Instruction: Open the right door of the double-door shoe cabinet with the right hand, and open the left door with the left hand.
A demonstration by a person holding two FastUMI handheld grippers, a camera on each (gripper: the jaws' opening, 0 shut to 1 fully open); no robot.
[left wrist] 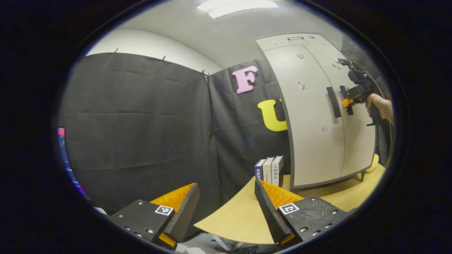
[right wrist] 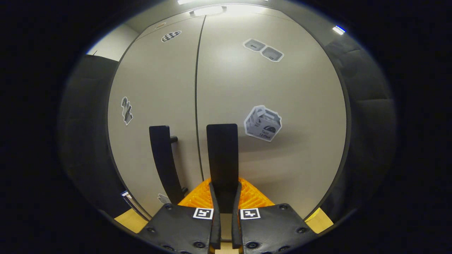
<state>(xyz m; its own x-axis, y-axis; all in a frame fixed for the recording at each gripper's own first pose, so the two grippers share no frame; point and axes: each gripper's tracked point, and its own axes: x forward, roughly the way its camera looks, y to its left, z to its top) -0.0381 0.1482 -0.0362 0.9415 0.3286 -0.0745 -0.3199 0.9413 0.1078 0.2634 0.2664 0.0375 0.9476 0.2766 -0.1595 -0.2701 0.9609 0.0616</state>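
Right hand-held gripper [right wrist: 224, 197] clamped on right door handle [right wrist: 222, 155], left hand-held gripper [left wrist: 226, 208] wide apart above wooden table [left wrist: 240, 215].

Left gripper [left wrist: 226, 208] hangs back with jaws wide apart; right gripper [left wrist: 348, 102] at the shoe cabinet's [left wrist: 317, 141] right door handle [left wrist: 344, 94].

Own fingers at bottom of left gripper view, spread, nothing between them, over the near edge of the pale wood worktop [left wrist: 240, 218]. Cabinet stands on the worktop at right, both doors closed: left door [left wrist: 310, 116] with dark vertical handle [left wrist: 333, 102], right door [left wrist: 355, 141] beside it, small stickers on both. A hand [left wrist: 379, 107] holds the right gripper against the right handle; whether its fingers clamp it is too small to tell. Three books [left wrist: 270, 170] upright just left of the cabinet. Black cloth wall behind; screen edge [left wrist: 65, 158] at far left.
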